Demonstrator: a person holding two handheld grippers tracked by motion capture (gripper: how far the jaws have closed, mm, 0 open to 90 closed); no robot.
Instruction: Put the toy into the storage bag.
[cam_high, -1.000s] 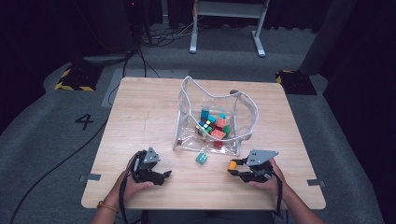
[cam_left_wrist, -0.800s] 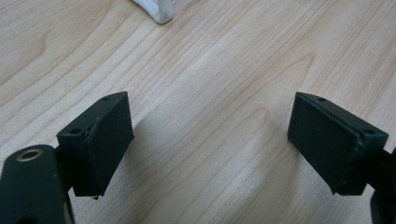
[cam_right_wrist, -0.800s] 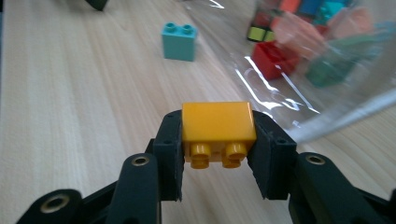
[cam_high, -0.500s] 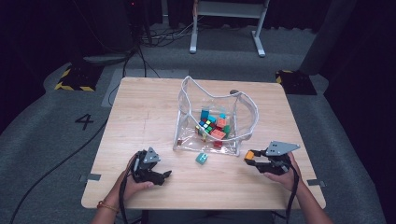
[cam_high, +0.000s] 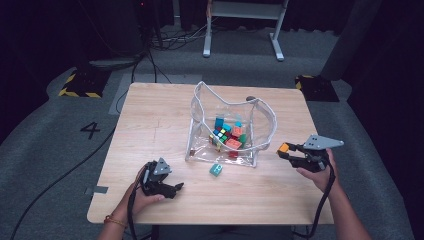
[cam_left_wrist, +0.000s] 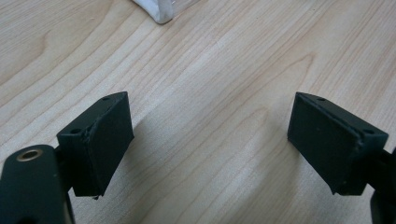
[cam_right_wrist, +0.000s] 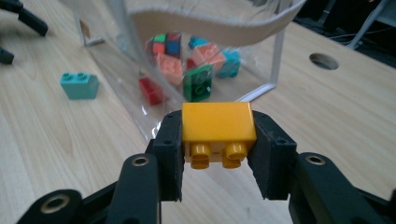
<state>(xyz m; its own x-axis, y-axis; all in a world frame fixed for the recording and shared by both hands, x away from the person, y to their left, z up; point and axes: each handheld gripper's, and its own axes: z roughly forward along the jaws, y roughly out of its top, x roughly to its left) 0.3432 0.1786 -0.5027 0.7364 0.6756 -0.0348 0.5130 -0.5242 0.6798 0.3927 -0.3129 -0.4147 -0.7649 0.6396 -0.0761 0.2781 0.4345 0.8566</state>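
Yellow brick: a yellow plastic two-stud building brick (cam_right_wrist: 218, 132) is clamped between the right gripper (cam_right_wrist: 217, 154) jaws, which press on its two short ends

Hidden or unclear: in the high view the brick (cam_high: 283, 148) is a small orange-yellow speck at the jaw tips; its studs cannot be made out there, and the pads cover its end faces in the right gripper view

Long axis: runs across the jaws, 9 to 3 o'clock in the right gripper view; the studs face back toward the camera and the smooth face is up

Place: above the wooden table (cam_high: 160, 125), just off the 3 o'clock side of the clear plastic bag of coloured bricks (cam_high: 227, 127), not touching it

Left gripper (cam_left_wrist: 210, 135): jaws spread wide with only bare wood between them; it rests at the table's 7 o'clock area (cam_high: 162, 182)

Loose piece: a teal two-stud brick (cam_high: 216, 169) lies at 6 o'clock of the bag

Change: since half a second ago the right gripper has risen slightly, while the left one stays put
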